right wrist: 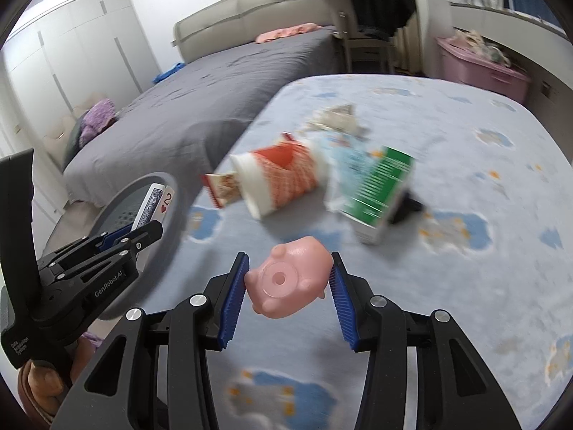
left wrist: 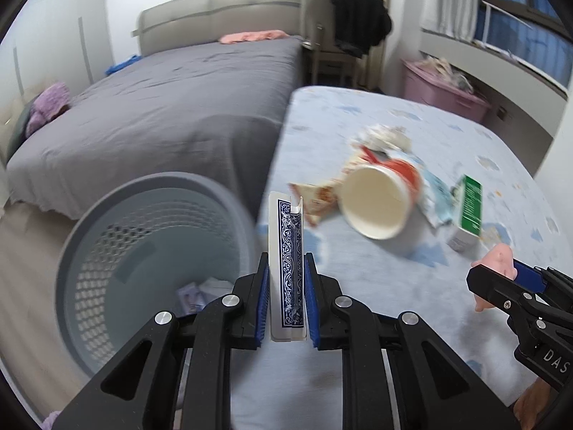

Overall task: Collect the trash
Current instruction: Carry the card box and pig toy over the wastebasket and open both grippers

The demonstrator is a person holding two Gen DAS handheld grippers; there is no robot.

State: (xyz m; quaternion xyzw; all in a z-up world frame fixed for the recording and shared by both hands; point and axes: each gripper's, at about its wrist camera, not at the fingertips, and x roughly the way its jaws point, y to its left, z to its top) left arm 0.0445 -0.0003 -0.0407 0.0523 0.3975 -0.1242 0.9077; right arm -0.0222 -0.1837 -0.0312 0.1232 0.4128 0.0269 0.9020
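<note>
My left gripper [left wrist: 286,276] is shut on playing cards [left wrist: 289,251] with a blue patterned back, held upright near the rim of the grey perforated bin [left wrist: 118,236]. From the right wrist view the same cards [right wrist: 157,202] show a red two of hearts above the bin [right wrist: 168,236]. My right gripper [right wrist: 288,279] is shut on a pink rubber pig toy [right wrist: 290,279], also seen at the right edge as the pig [left wrist: 499,258]. On the light blue bedsheet lie a red and white paper cup [left wrist: 379,200], a snack wrapper [left wrist: 315,197], a green box [left wrist: 469,211] and crumpled paper [left wrist: 383,138].
The bin holds a few scraps [left wrist: 200,295] at its bottom. A grey bed [left wrist: 172,100] stands beyond it, with a chair draped in black clothing [left wrist: 358,25] and a pink storage tub [left wrist: 440,89] at the back. A person's hand [right wrist: 46,376] holds the left gripper.
</note>
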